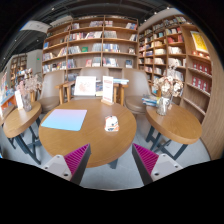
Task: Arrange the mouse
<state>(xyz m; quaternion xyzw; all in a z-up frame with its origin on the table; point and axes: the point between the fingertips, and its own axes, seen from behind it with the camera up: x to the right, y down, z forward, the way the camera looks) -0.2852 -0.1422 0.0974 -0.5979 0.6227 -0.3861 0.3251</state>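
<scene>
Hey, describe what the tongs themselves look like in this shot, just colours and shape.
The tongs have two pale grey-white fingers, each with a magenta pad bearing a ridged or striped texture on its inner face. No cables, markings, hand or sleeve are visible.

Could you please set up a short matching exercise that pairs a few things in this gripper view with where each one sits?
Things:
1. mouse
2. light mat
3. bookshelves
4. side table

Places:
A. along the back wall, beyond the chairs
B. on the round table, left of the mouse
C. to the right of the round table
D. near the middle of the round table, ahead of the open jaws of the gripper

Pairs: 1-D, 2-B, 3-A, 4-C
</scene>
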